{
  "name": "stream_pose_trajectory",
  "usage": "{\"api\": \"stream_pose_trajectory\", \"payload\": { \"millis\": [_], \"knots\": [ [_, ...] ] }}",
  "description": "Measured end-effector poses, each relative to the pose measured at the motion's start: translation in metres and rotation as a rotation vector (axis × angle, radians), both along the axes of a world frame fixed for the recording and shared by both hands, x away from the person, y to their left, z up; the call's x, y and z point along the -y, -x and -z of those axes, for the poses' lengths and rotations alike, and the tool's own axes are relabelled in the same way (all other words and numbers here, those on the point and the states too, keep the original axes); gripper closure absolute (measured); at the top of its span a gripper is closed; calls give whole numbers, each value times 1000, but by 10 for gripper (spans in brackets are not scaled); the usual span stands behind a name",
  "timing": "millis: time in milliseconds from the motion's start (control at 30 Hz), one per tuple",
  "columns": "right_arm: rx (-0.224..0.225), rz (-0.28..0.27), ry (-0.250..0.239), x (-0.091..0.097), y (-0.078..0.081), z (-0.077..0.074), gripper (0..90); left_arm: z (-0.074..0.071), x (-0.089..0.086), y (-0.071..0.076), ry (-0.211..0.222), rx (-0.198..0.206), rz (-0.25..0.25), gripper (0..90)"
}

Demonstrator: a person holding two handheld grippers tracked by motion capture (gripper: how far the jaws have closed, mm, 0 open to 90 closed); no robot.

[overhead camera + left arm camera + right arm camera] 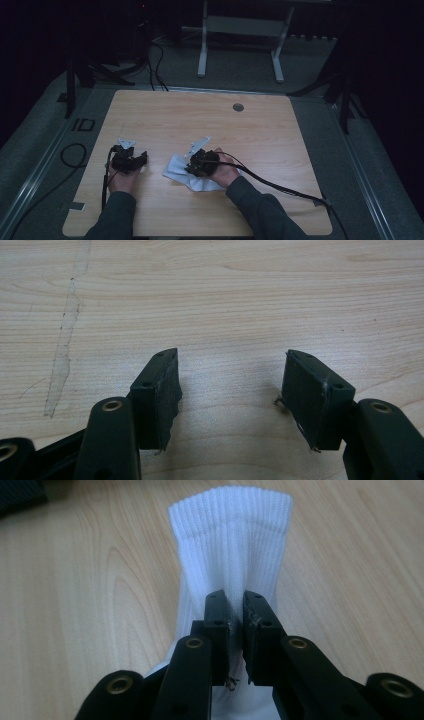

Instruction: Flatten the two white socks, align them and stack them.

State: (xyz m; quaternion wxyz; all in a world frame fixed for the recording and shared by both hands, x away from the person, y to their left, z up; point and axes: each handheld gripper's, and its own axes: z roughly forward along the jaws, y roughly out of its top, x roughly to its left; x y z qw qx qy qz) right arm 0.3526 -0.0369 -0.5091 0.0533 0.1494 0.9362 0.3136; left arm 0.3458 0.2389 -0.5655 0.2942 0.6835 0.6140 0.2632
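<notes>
Two claws low over a pale wood surface (260,135), one pinching a white sock, the other spread and empty.

Nearest the person, the right claw (235,611) has its jaws pressed together on a fold of the ribbed white sock (232,540), whose cuff stands up beyond the jaw tips; the sock's lower part is cut off behind the jaws. From the high view the dim light leaves the sock (176,171) as a crumpled white patch partly hidden under the right claw (192,161) and hand (222,170), probably lying flat on the surface. Just left of it, apart from the sock, the left claw (231,390) holds its jaws wide with bare wood between them. Farther off, a small round hole (238,107) sits near the far edge.
</notes>
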Motion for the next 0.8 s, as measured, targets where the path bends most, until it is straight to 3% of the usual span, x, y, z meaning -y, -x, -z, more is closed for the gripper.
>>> {"api": "stream_pose_trajectory", "payload": {
  "millis": [333, 600, 700, 800],
  "knots": [
    [-21, 38, 2, -6, -4, 16, 813, 0, 0, 0, 1, 0, 0, 404],
    [-37, 46, -13, -9, -6, 21, 810, 0, 0, 0, 1, 0, 0, 404],
    [-48, 43, -23, -9, -6, 21, 708, 0, 0, 0, 0, 1, 1, 403],
    [-28, 52, -31, -7, -6, 16, 603, 0, 0, 0, 0, 0, 0, 403]
  ]
}}
